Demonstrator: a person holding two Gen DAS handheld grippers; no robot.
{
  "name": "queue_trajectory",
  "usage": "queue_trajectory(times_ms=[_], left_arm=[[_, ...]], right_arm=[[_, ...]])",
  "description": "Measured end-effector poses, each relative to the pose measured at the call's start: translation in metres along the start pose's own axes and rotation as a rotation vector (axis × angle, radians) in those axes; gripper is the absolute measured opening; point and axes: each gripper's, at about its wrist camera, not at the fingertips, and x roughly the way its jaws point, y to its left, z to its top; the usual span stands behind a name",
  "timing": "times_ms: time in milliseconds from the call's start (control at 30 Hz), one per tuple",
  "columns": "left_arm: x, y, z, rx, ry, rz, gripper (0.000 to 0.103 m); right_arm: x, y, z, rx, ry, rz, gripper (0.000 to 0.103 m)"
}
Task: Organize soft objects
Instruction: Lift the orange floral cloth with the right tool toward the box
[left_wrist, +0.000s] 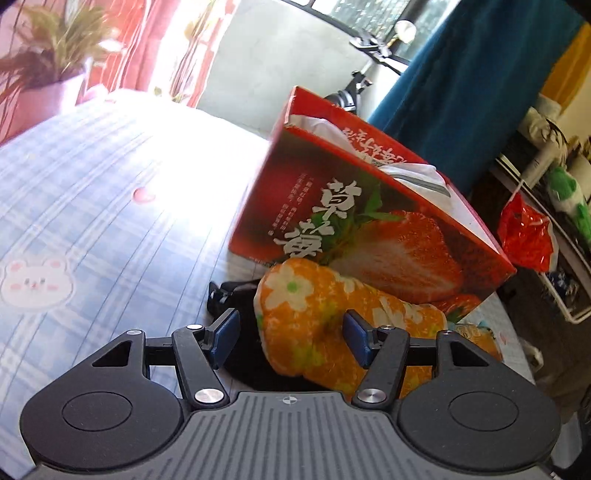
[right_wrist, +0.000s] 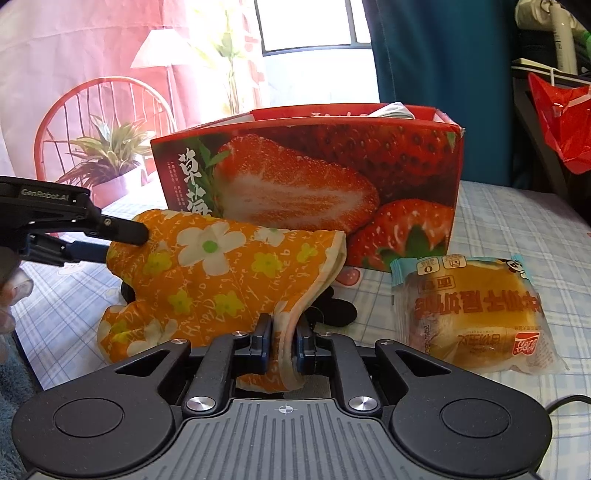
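Observation:
An orange oven mitt (left_wrist: 306, 306) (right_wrist: 221, 273) with white flowers hangs in front of a red strawberry box (left_wrist: 369, 229) (right_wrist: 314, 173). My right gripper (right_wrist: 282, 343) is shut on the mitt's cuff edge. At the mitt's other end my left gripper (left_wrist: 290, 328) (right_wrist: 123, 245) stands open with that end between its fingers. Its right pad dents the fabric and its left pad stands apart from it. White cloth (left_wrist: 325, 129) shows inside the box. A wrapped bun (right_wrist: 476, 314) lies on the bed to the right of the mitt.
A blue checked sheet (left_wrist: 92, 206) covers the bed. Something black (right_wrist: 336, 310) lies under the mitt. A potted plant (right_wrist: 110, 155) stands at the far left, and a red bag (right_wrist: 565, 118) hangs on a rack at the right. A person's hand (right_wrist: 7, 291) holds the left gripper.

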Motion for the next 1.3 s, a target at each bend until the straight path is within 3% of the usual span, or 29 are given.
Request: queue_trajectory(times_ms=[33, 67, 167, 233, 433, 833, 1167, 1300], left_arm=[[-0.002, -0.002, -0.001, 0.012, -0.013, 0.004, 0.054], [-0.003, -0.004, -0.002, 0.028, -0.022, 0.002, 0.038], [-0.011, -0.01, -0.006, 0.084, -0.039, 0.0, 0.025], [-0.019, -0.014, -0.011, 0.115, -0.06, -0.016, 0.022], [-0.026, -0.026, -0.022, 0.206, -0.076, -0.025, 0.022], [-0.013, -0.021, -0.031, 0.224, -0.005, 0.022, 0.022], [-0.033, -0.025, -0.022, 0.238, -0.082, 0.029, 0.017], [-0.047, -0.023, -0.009, 0.176, -0.108, 0.004, 0.016]], right_arm=[[0.0, 0.0, 0.0, 0.0, 0.0, 0.0, 0.012], [0.0, 0.0, 0.0, 0.002, 0.0, 0.0, 0.012], [0.0, 0.0, 0.0, 0.009, 0.0, 0.001, 0.012], [0.0, 0.001, 0.0, 0.011, -0.002, -0.003, 0.013], [-0.002, 0.001, -0.001, 0.007, -0.012, -0.004, 0.012], [-0.005, 0.0, -0.001, 0.002, -0.021, 0.015, 0.013], [-0.032, 0.007, 0.012, -0.049, -0.147, 0.062, 0.011], [-0.042, 0.012, 0.023, -0.093, -0.191, 0.074, 0.011]])
